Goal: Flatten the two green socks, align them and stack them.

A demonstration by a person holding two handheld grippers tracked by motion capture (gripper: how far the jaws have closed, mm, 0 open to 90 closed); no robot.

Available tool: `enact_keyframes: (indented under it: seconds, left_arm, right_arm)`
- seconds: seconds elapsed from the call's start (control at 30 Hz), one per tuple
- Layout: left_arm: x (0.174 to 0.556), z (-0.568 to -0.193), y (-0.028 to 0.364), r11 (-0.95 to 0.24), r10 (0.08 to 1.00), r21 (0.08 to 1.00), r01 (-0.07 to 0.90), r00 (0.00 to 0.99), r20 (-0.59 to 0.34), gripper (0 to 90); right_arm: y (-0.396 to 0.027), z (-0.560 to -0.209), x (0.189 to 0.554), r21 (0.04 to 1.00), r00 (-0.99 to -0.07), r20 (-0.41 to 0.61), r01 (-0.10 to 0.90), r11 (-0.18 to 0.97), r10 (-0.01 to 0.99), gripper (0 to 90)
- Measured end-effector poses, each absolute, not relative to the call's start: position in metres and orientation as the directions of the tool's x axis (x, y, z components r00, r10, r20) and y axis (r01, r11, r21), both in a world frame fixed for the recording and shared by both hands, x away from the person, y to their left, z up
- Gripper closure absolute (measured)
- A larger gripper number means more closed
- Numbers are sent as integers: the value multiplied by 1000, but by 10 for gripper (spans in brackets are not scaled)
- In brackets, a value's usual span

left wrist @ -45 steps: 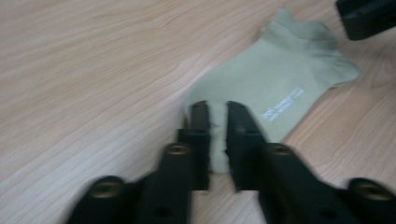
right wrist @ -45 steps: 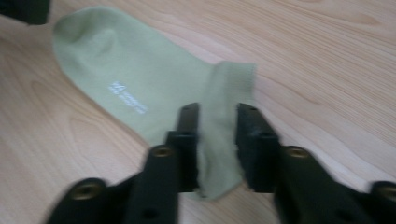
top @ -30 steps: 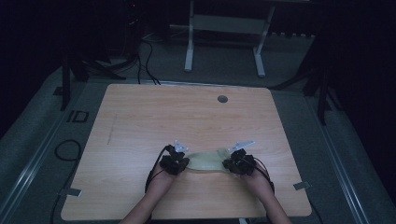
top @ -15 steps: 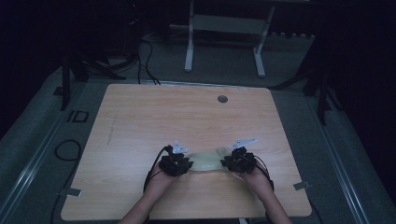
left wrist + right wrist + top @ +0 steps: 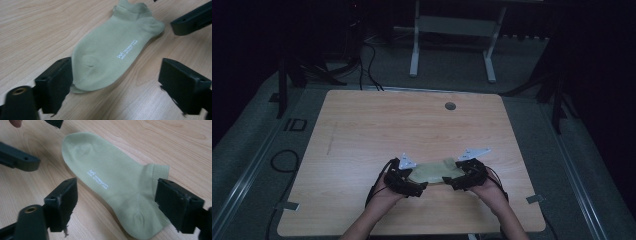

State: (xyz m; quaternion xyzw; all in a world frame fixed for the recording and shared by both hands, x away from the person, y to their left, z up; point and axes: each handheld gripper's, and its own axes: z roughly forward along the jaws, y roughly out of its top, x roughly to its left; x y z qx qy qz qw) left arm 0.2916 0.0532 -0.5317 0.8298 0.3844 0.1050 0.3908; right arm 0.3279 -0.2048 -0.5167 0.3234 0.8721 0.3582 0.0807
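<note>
A pale green ankle sock [image 5: 434,171] lies flat on the wooden table [image 5: 412,125], between the two grippers. In the left gripper view the sock [image 5: 112,47] shows its toe end nearest, resting against the inner face of one jaw. My left gripper [image 5: 117,82] is open around that toe end. My right gripper [image 5: 117,205] is open too, its jaws on either side of the sock's [image 5: 112,182] heel and cuff. In the high view the left gripper [image 5: 414,182] and the right gripper [image 5: 457,179] face each other across the sock.
A small round grommet [image 5: 450,106] sits near the table's far edge. The sock lies close to the near edge, where the person's forearms come in. Beyond the table stand a metal frame [image 5: 452,45] and floor cables [image 5: 367,60].
Both grippers have shifted only slightly at the sock's ends, the left one a little toward the near edge. The sock lies where it was.
</note>
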Motion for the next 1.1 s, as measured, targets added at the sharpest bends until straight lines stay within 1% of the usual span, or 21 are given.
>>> enact_keyframes:
  seconds: [0.07,0.1,0.2,0.3,0.47,0.7,1.1]
  left_arm:
    - [289,-532,56,-390,728,735,554,675,-122,23]
    - [288,-532,57,-389,730,737,552,673,-118,20]
    - [282,-533,63,-393,734,745,539,672,-98,20]
    - [278,-536,70,-387,725,753,533,680,-109,20]
    - [271,-544,85,-373,734,741,558,666,-132,21]
    - [259,-549,107,-348,750,742,573,645,-146,21]
    - [235,-554,138,-353,772,735,579,624,-122,21]
  right_arm:
    - [-207,-517,326,676,-778,69,497,544,625,132]
    - [-209,-517,325,680,-775,66,496,540,628,133]
    - [-218,-518,322,695,-764,79,503,514,640,134]
    - [-227,-520,318,706,-764,58,487,515,643,133]
    - [-244,-524,313,710,-758,40,480,515,652,138]
    - [-269,-533,306,715,-726,58,509,479,685,139]
    - [-307,-539,291,718,-661,61,550,427,748,138]
